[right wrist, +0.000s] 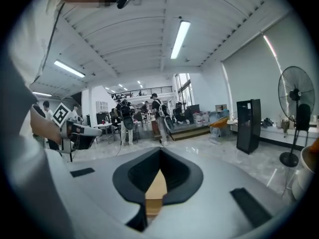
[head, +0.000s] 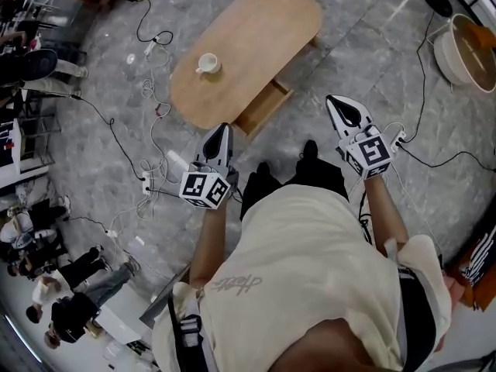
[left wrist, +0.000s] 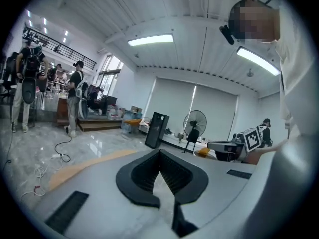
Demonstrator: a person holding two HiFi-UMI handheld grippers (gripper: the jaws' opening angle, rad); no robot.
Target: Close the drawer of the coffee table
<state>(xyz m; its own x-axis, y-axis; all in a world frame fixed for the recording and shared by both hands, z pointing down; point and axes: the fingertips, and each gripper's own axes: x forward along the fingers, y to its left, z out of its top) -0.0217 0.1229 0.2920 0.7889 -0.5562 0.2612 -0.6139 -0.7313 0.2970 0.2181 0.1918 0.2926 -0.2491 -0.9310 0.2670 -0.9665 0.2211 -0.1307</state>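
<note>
An oval wooden coffee table (head: 256, 29) stands on the grey floor ahead of me in the head view. Its drawer (head: 263, 107) sticks out of the near side, open. A white cup (head: 208, 63) sits on the tabletop. My left gripper (head: 225, 128) is held in the air just short of the table's near end, left of the drawer, jaws together and empty. My right gripper (head: 332, 99) hovers to the right of the drawer, also shut and empty. In the left gripper view the left gripper (left wrist: 159, 152) points level over the table's edge (left wrist: 84, 166). Wood (right wrist: 155, 190) shows below the right gripper (right wrist: 160, 151).
Cables and power strips (head: 147, 180) trail over the floor left of the table. A round white tub (head: 465, 49) stands at the far right. People (head: 54, 285) stand at the lower left. A black tower (left wrist: 156, 129) and a standing fan (left wrist: 194, 123) are across the room.
</note>
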